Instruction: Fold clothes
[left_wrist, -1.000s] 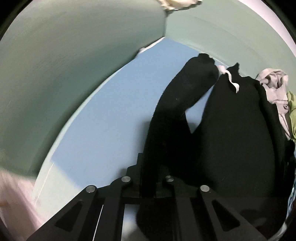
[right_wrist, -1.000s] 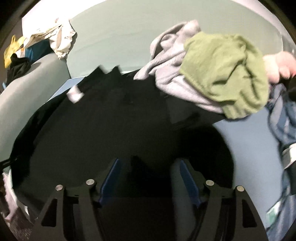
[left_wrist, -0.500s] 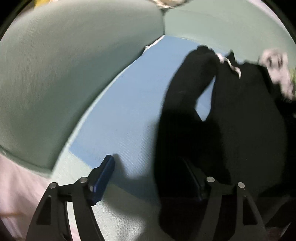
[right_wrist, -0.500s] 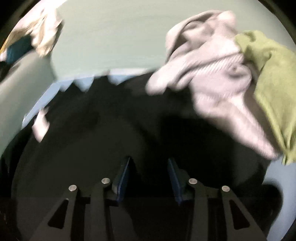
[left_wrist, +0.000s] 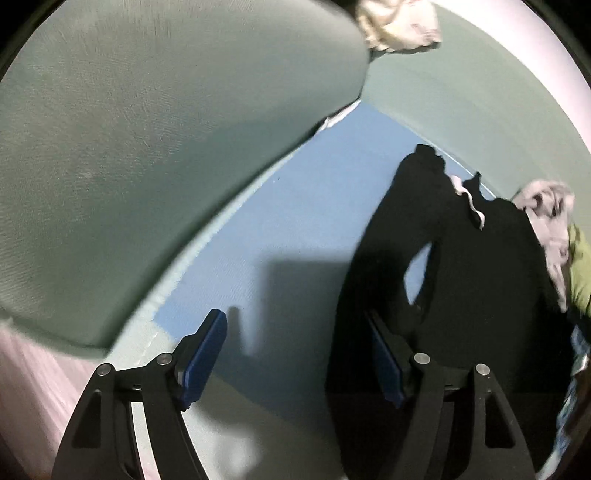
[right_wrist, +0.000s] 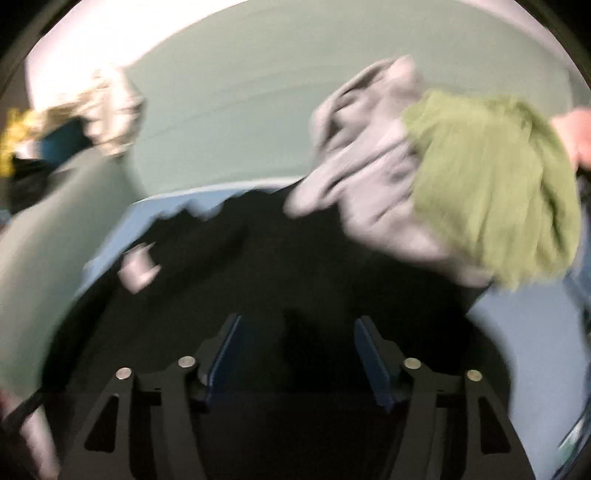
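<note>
A black long-sleeved garment (left_wrist: 480, 280) lies spread on a blue sheet (left_wrist: 295, 229), one sleeve (left_wrist: 413, 206) stretched away from me and a white neck label (left_wrist: 471, 195) showing. My left gripper (left_wrist: 295, 350) is open and empty over the sheet, its right finger (left_wrist: 384, 354) at the garment's left edge. In the right wrist view the garment (right_wrist: 258, 266) fills the middle. My right gripper (right_wrist: 295, 350) is open just above it, holding nothing.
A pale green sofa arm (left_wrist: 147, 147) and backrest (right_wrist: 258, 110) enclose the sheet. A grey garment (right_wrist: 369, 177) and an olive green one (right_wrist: 491, 184) are piled at the right. More clothes (left_wrist: 399, 26) hang on the sofa corner. A hand (right_wrist: 572, 133) shows far right.
My left gripper let go of the black sleeve, opened and shifted left. My right gripper stayed over the garment, narrowed a little, then opened wide again.
</note>
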